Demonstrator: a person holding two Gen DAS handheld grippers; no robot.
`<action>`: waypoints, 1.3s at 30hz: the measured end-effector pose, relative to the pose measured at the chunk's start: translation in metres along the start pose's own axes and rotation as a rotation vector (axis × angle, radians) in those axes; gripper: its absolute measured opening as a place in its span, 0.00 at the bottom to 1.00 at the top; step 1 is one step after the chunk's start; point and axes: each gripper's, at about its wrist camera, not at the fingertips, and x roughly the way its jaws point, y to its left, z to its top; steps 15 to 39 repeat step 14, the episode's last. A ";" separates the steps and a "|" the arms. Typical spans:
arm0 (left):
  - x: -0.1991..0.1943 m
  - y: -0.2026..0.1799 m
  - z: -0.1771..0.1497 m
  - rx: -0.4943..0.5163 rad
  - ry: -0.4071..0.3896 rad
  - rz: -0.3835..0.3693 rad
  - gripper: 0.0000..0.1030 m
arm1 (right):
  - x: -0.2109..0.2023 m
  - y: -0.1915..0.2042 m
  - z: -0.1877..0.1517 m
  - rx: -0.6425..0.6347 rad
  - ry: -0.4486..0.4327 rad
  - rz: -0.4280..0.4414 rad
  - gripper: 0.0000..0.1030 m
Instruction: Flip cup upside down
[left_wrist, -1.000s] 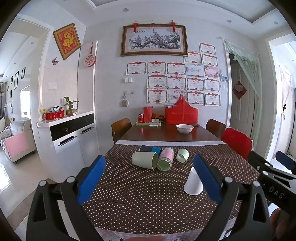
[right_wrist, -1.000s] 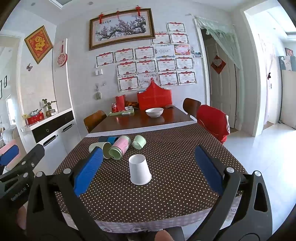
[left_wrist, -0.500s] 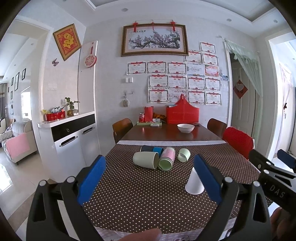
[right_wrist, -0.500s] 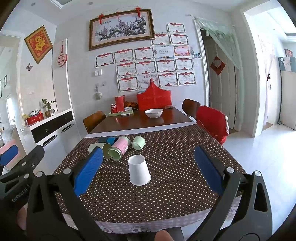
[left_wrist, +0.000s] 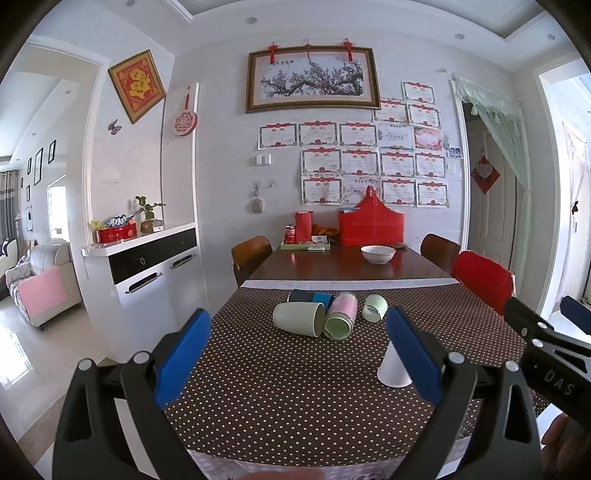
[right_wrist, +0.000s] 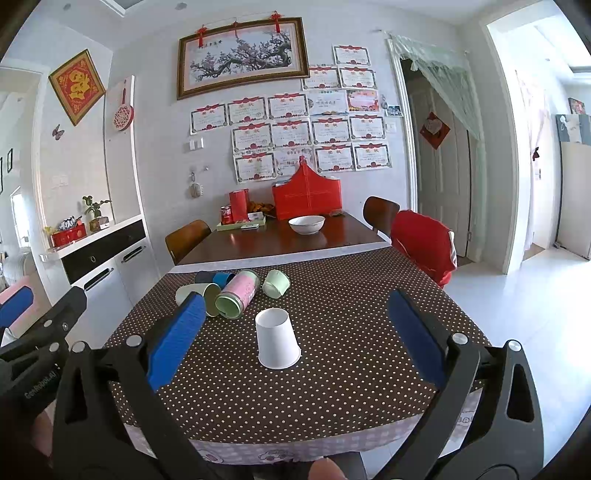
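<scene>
The white paper cup (right_wrist: 277, 344) stands upside down on the polka-dot worktop (right_wrist: 351, 369) at the centre of the right wrist frame, apart from both grippers. The left gripper (left_wrist: 299, 354) and right gripper (right_wrist: 295, 339) hold their jaws spread wide, grasping nothing. Several cups (right_wrist: 236, 291) lie tipped over just above it.

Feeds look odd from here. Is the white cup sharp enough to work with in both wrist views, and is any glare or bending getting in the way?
Right wrist view: white cup sharp and evenly lit, standing mouth-down between the open right gripper fingers; fisheye bends the doorways. Left wrist view: the left gripper finger covers part of the cup; blown-out daylight glare at both edges, table unaffected.
</scene>
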 end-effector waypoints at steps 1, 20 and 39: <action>0.000 0.000 0.000 -0.004 0.001 -0.005 0.92 | -0.001 0.000 0.000 0.000 0.000 0.001 0.94; -0.001 -0.003 0.002 0.003 0.004 -0.029 0.92 | 0.000 0.001 0.000 0.001 0.001 0.003 0.94; -0.001 -0.003 0.002 0.003 0.004 -0.029 0.92 | 0.000 0.001 0.000 0.001 0.001 0.003 0.94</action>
